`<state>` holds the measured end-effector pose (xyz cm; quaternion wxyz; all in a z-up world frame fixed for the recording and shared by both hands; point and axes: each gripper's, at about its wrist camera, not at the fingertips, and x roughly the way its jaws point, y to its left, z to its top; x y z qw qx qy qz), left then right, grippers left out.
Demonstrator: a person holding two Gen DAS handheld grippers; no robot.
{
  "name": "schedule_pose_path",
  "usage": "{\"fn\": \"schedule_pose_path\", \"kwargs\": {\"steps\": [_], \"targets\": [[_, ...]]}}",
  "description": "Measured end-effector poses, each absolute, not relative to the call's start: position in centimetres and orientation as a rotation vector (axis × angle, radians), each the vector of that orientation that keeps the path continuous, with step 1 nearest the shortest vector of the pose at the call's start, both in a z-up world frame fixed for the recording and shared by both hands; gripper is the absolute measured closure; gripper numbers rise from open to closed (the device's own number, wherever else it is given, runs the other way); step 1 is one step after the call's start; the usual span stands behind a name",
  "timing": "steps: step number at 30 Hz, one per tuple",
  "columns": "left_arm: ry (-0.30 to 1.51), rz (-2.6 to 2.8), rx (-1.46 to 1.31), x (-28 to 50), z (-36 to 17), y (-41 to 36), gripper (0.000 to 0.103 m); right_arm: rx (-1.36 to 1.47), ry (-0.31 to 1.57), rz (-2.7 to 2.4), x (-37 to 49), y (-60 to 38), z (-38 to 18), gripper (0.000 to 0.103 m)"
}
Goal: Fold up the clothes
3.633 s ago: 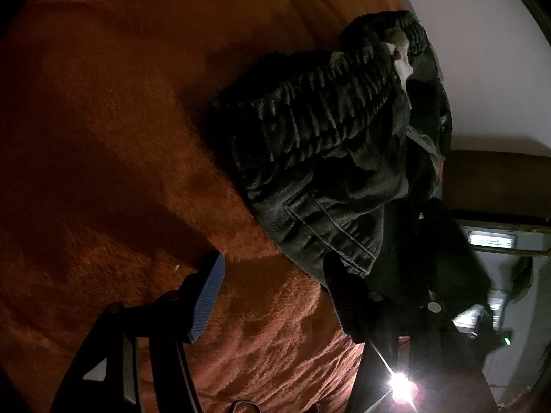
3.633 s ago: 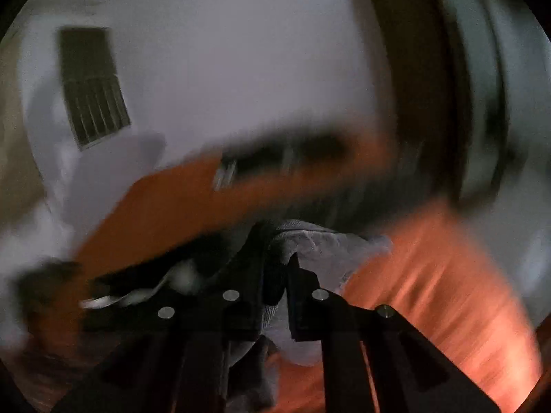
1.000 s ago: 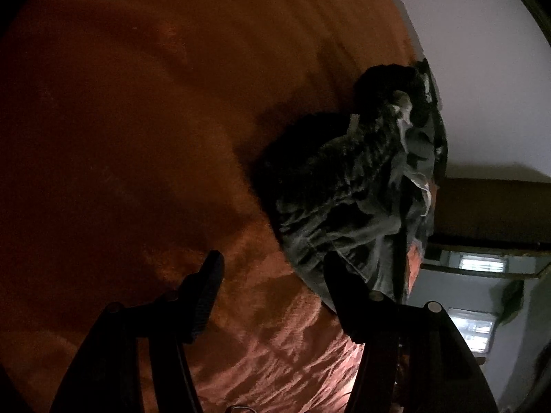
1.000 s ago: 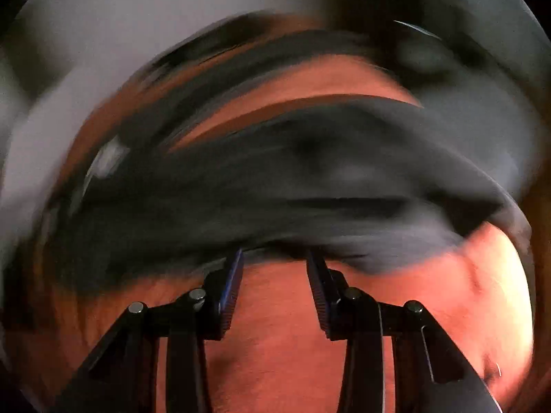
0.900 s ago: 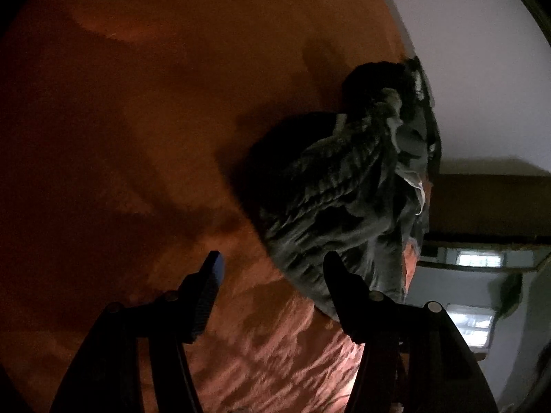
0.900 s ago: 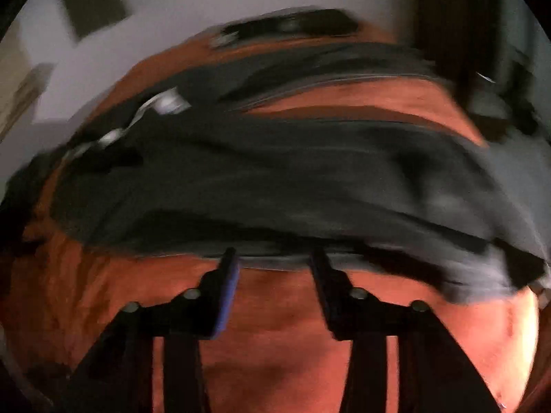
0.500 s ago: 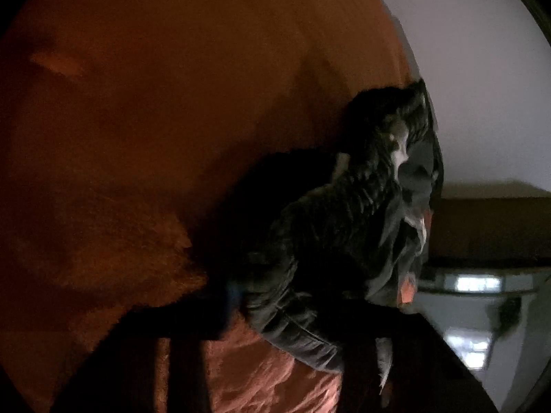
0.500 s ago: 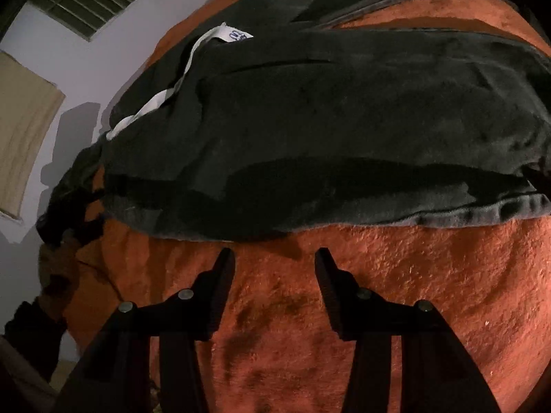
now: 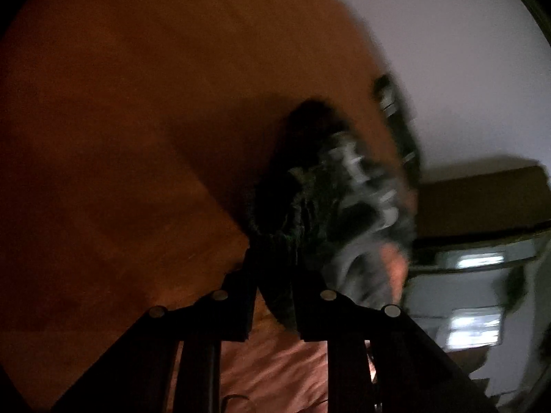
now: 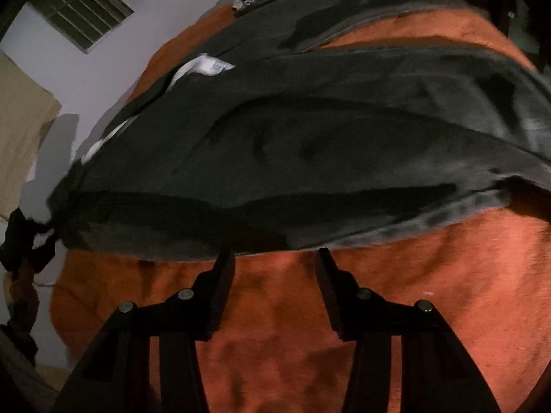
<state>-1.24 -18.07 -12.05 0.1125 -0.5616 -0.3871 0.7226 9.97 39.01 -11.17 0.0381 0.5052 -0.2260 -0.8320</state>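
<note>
A dark grey pair of trousers [image 10: 310, 144] lies spread across the orange blanket [image 10: 430, 292], a white label [image 10: 206, 65] showing near its far end. My right gripper [image 10: 275, 258] is open, its fingertips just short of the garment's near hem. In the blurred left wrist view, my left gripper [image 9: 275, 261] is shut on the bunched, ribbed waistband end of the trousers [image 9: 330, 199], which rises in a dark crumpled heap over the orange blanket [image 9: 137, 120].
A pale wall [image 10: 103, 69] with a barred vent [image 10: 82, 10] stands behind the bed. A beige cloth [image 10: 20, 130] hangs at the left. Dark clothing [image 10: 20, 241] hangs off the blanket's left edge. Brown furniture [image 9: 482, 199] lies beyond the bed.
My left gripper has closed on the bunched waistband, where it stood open a second ago. My right gripper, earlier shut on pale cloth, has swung over to the trousers' hem and stands open.
</note>
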Motion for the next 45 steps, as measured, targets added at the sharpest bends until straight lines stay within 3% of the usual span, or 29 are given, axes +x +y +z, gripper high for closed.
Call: {"fn": "schedule_pose_path", "kwargs": {"steps": [3, 4, 6, 9, 11, 12, 13, 14, 15, 17, 22, 26, 28, 30, 33, 36, 38, 42, 43, 45], "targets": [[-1.182, 2.059, -1.771, 0.0, -17.1, -18.5, 0.082, 1.615, -0.733, -2.553, 10.8, 40.4, -12.4, 0.055], [-1.208, 2.044, -1.779, 0.1, -18.0, -18.6, 0.080, 1.625, -0.804, -2.531, 10.9, 41.1, -13.0, 0.050], [-1.305, 2.014, -1.752, -0.6, -18.6, -19.0, 0.076, 1.592, -1.026, -2.484, 11.1, 43.0, -13.9, 0.045], [-1.285, 2.026, -1.756, -1.9, -18.2, -18.8, 0.070, 1.504, -1.357, -2.426, 11.1, 46.1, -15.3, 0.043], [-1.246, 2.048, -1.783, -2.8, -18.2, -18.4, 0.056, 1.464, -1.463, -2.438, 10.3, 47.8, -15.8, 0.043], [-1.247, 2.044, -1.795, -3.1, -18.5, -18.2, 0.042, 1.446, -1.507, -2.445, 9.9, 48.4, -16.0, 0.045], [-1.272, 2.027, -1.806, -3.3, -18.9, -18.1, 0.033, 1.441, -1.523, -2.452, 9.6, 48.6, -16.0, 0.061], [-1.323, 1.993, -1.809, -3.6, -19.5, -17.9, 0.028, 1.454, -1.538, -2.454, 9.3, 48.9, -15.9, 0.085], [-1.341, 1.961, -1.818, -3.9, -20.0, -17.5, 0.023, 1.466, -1.553, -2.456, 9.1, 49.1, -15.7, 0.094], [-1.317, 1.977, -1.863, -4.1, -20.1, -16.8, 0.024, 1.489, -1.569, -2.461, 8.8, 49.4, -15.2, 0.097], [-1.231, 2.172, -1.660, -4.1, -16.1, -17.3, 0.038, 1.477, -1.312, -2.513, 12.2, 46.8, -9.6, 0.098], [-1.182, 2.233, -1.668, -5.3, -14.3, -18.4, 0.038, 1.593, -1.366, -2.438, 16.5, 46.6, -11.7, 0.098], [-1.165, 2.206, -1.750, -6.3, -15.0, -18.4, 0.036, 1.626, -1.420, -2.383, 17.3, 46.9, -13.7, 0.095], [-1.035, 2.148, -1.968, -7.5, -16.5, -17.9, 0.032, 1.624, -1.494, -2.332, 17.7, 47.3, -15.1, 0.091], [-0.987, 2.146, -1.960, -7.4, -16.3, -17.7, 0.032, 1.550, -1.485, -2.382, 18.0, 48.9, -13.6, 0.084], [-0.960, 2.179, -1.912, -7.2, -15.5, -17.8, 0.032, 1.543, -1.409, -2.591, 19.6, 52.7, -11.3, 0.054], [-0.979, 2.164, -1.901, -7.1, -15.5, -17.7, 0.032, 1.536, -1.402, -2.723, 20.8, 55.7, -10.2, 0.048], [-1.012, 2.090, -1.901, -7.3, -16.3, -17.0, 0.032, 1.534, -1.775, -2.814, 23.3, 63.8, -12.1, 0.047], [-1.020, 2.072, -1.901, -7.3, -16.5, -16.8, 0.032, 1.528, -1.873, -2.830, 23.9, 65.9, -12.6, 0.042], [-1.036, 2.035, -1.900, -7.4, -16.9, -16.4, 0.032, 1.496, -2.046, -2.789, 24.9, 69.3, -14.1, 0.040]]}}
